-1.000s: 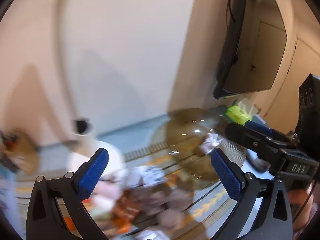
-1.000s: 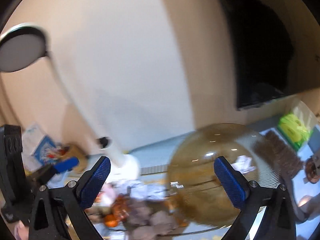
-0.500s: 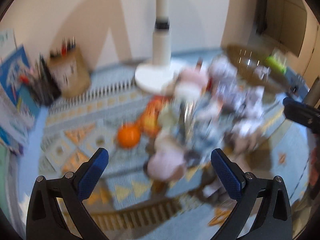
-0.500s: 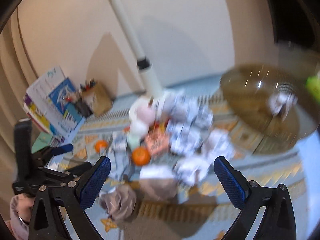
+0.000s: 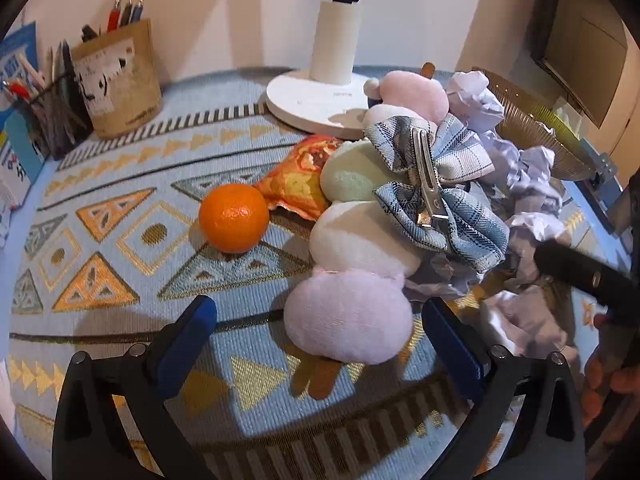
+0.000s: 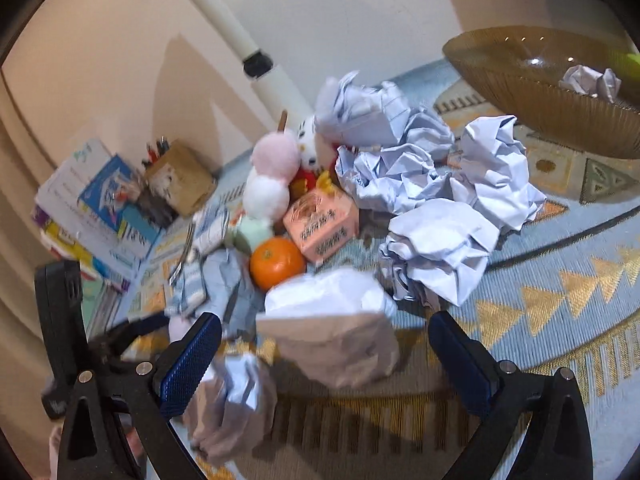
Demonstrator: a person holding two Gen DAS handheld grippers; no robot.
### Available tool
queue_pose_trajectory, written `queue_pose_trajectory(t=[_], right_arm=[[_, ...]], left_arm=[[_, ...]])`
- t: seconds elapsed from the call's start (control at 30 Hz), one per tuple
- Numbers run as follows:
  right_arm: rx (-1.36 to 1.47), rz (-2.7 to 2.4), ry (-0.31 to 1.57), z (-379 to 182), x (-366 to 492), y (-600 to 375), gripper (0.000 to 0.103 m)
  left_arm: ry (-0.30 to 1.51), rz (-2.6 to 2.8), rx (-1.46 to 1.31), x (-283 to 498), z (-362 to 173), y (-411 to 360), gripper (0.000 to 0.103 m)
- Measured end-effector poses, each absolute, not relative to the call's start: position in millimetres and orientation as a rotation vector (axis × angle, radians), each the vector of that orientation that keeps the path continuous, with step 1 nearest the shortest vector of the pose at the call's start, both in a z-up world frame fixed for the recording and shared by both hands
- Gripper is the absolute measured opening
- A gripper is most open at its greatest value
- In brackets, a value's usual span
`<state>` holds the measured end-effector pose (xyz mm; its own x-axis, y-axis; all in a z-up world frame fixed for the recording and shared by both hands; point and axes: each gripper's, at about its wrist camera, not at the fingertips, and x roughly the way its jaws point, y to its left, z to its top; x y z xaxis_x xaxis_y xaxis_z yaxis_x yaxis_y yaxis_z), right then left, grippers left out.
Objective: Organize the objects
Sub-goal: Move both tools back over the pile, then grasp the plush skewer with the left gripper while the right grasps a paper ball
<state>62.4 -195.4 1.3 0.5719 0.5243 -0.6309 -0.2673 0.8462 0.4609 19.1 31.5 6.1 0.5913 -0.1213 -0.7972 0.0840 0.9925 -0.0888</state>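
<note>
Two tools, both spread wide, holding nothing: left tool [image 5: 316, 330] over pale pink plush ball [image 5: 347, 316] beside round orange tangerine [image 5: 234, 223]; right tool [image 6: 325, 354] over crumpled white paper wad [image 6: 328, 336] on patterned blue counter [image 6: 560, 280], near ribbed amber glass bowl [image 6: 552, 92].

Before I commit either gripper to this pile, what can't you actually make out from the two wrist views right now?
- Lamp: head cut off by the top edge, both views.
- Amber bowl: right side cut off, right wrist view; one crumpled paper shows, rest of contents unknown.
- Nearest paper wads: motion-blurred, right wrist view.
- Under the plaid hair clip: hidden, left wrist view.
- Pink box: print too blurred to read.
</note>
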Motion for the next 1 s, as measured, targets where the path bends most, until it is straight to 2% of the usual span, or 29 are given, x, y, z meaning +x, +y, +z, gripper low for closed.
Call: queue_pose_trajectory(t=[0.23,0.27,0.3,0.33,0.37,0.57,0.8,1.0], right_arm=[[0.371,0.485,0.821,1.3,62.4,-200.3,0.103],[0.383,0.486,0.817,0.8,62.0,-202.6,0.098],[0.386,0.470,0.814,0.6,61.3,-204.8,0.075],[0.384,0.441,0.816,0.5,61.1,-205.8,0.055],[0.406,0.469,0.814,-0.4,61.6,-206.8,0.055],[0.360,0.512,0.799,4.6,58.2,-197.3,0.054],[0.341,0.501,0.684,19.3,41.0,-200.2,0.054],[0.254,0.495,0.641,28.6,33.2,-185.6,0.055]], left_arm=[[0.913,-0.146,-0.104,22.8,8.8,41.2,0.102],[0.904,-0.143,-0.118,22.0,9.8,43.6,0.097],[0.896,-0.117,-0.119,21.3,10.8,45.4,0.078],[0.882,-0.097,-0.123,19.7,12.4,47.4,0.066],[0.876,-0.104,-0.128,18.4,13.0,47.7,0.049],[0.852,-0.118,-0.129,15.4,15.4,46.6,0.046],[0.644,-0.013,-0.127,-17.8,39.7,52.4,0.046],[0.610,0.080,-0.146,-20.7,42.6,58.9,0.046]])
